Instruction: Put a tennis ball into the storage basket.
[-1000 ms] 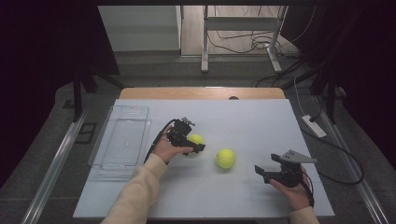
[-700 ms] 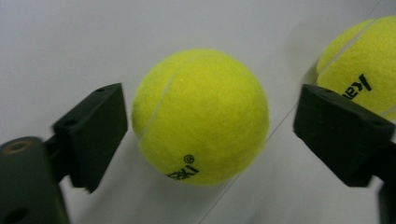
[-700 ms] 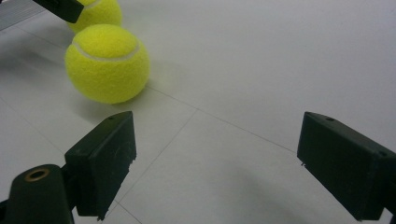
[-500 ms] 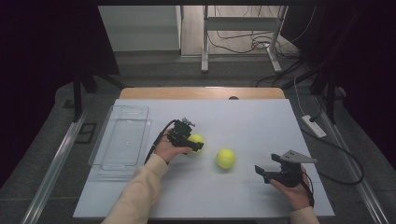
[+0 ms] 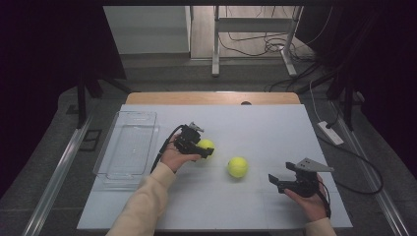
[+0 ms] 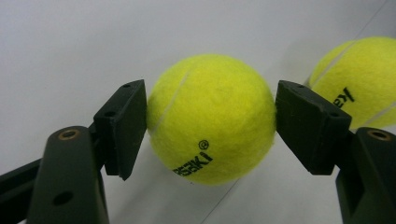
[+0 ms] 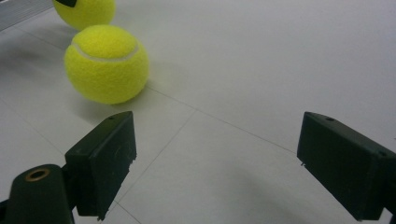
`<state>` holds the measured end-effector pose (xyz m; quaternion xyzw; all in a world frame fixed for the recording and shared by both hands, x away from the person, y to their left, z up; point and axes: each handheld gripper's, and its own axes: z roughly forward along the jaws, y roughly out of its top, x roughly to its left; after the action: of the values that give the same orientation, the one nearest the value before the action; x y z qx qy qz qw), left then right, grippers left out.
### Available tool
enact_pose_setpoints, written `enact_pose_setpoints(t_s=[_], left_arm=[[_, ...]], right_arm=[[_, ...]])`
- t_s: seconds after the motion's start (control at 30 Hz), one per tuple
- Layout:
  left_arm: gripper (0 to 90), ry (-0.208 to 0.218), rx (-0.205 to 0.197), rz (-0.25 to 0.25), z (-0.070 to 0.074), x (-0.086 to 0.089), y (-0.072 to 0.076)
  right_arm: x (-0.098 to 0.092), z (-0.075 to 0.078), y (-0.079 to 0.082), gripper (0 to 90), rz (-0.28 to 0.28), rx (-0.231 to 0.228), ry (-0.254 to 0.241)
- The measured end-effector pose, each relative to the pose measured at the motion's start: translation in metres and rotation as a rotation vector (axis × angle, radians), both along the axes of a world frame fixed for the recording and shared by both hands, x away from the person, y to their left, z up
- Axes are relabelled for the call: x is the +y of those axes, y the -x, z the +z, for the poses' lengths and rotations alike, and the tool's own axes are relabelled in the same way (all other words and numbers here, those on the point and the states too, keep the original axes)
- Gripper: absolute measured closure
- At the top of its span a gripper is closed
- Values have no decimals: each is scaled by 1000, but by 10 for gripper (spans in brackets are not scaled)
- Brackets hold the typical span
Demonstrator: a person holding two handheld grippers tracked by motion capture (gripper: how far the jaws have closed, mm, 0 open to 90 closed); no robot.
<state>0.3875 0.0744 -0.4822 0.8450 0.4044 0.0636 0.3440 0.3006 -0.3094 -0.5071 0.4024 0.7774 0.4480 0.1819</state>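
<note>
**Now clamped: one tennis ball in the left jaws, the tray bare**

Just right of the clear plastic tray (image 5: pixel 127 147), the left gripper (image 5: pixel 200 147) has been closing its jaws, and in the left gripper view both black pads press the sides of the held tennis ball (image 6: pixel 211 119), one on each flank. That ball sits on the white table (image 5: pixel 255 128), toward its middle and a little left, with black lettering on its lower face.

A second tennis ball (image 5: pixel 237 167) lies free on the table, near the held one and between the two grippers; no pad touches it. It also appears at the right edge of the left gripper view and in the upper left of the right gripper view.

The tray stands along the table's left edge, well apart from the second ball. Nothing can be seen inside it.

The right gripper (image 5: pixel 278 180) hangs low over the table's right part, jaws spread wide with only bare table surface between them.
</note>
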Motion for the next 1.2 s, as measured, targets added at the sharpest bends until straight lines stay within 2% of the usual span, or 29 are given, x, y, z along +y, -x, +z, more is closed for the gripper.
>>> enact_pose_setpoints(t_s=[0.1, 0.2, 0.37, 0.63, 0.97, 1.2], left_arm=[[284, 8, -3, 4, 3, 2, 1], [284, 35, -5, -3, 7, 3, 4], [284, 28, -23, 1, 12, 5, 7], [289, 43, -62, 11, 20, 12, 11], [301, 38, -59, -17, 22, 16, 12], [301, 52, -101, -3, 39, 22, 13]], right_arm=[[0, 0, 0, 119, 0, -1, 0], [0, 0, 0, 119, 0, -1, -1], [0, 0, 0, 119, -1, -2, -1], [-1, 0, 0, 119, -3, -2, -1], [-1, 1, 0, 119, -6, -2, -3], [-1, 1, 0, 119, -7, -3, -4]])
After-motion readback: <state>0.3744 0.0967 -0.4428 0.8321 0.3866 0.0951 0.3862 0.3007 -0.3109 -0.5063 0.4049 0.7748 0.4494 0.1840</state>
